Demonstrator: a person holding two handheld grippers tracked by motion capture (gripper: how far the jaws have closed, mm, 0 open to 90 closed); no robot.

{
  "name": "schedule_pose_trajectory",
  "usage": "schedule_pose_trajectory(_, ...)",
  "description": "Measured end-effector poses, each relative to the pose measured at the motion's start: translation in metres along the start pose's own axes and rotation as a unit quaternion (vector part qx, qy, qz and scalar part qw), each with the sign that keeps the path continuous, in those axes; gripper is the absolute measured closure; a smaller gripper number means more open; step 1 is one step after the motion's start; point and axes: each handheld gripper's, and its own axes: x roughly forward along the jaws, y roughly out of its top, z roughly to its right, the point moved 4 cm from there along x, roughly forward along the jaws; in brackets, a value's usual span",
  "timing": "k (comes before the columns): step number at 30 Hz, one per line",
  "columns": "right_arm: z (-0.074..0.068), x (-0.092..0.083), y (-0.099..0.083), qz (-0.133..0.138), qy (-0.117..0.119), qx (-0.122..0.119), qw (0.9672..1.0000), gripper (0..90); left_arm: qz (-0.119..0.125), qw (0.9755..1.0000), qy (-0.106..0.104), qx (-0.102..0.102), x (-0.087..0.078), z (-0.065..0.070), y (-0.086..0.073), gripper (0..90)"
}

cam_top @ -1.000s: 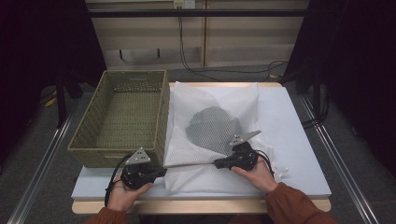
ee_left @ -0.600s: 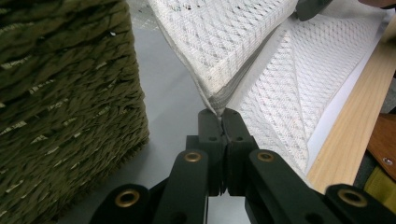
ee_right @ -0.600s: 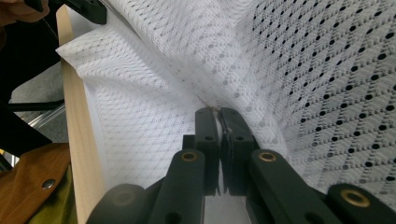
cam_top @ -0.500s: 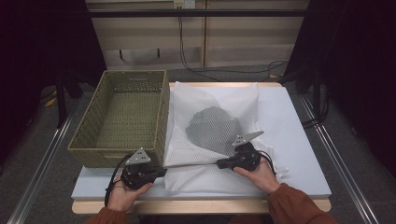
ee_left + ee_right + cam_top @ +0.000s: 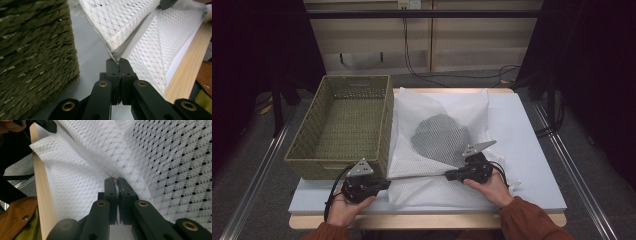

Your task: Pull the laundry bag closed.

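Dim room, dark curtains at both sides, and a pale blue table top (image 5: 532, 150) with a wooden front edge. On it a white mesh bag (image 5: 437, 107) covers the middle, with a dark rounded shape showing through the netting near its centre. Both grippers work along the bag's near edge, which is lifted off the table and pulled taut between them.

Left gripper (image 5: 117, 62), near the table's front left corner, has its jaws pressed together on a corner of the mesh bag, where several layers of netting stack up. Right gripper (image 5: 117, 182), toward the front edge right of centre, is likewise clamped tight on a fold of the same bag.

Along the left edge of the table sits a green woven basket (image 5: 302, 155), its right wall touching the bag's left side and standing just beside the left gripper.

What the dark shape inside the bag is cannot be made out. Both forearms are cut off at the bottom of the high view, showing rust-coloured sleeves (image 5: 532, 222).
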Motion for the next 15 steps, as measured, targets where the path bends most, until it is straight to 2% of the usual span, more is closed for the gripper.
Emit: schedule_pose_trajectory(15,0.0017,-0.0021,-0.0024,0.0,0.002,0.006,1.0,86.9,0.0,1.0,0.0,0.001,-0.0005,0.0009,-0.0001,88.4)
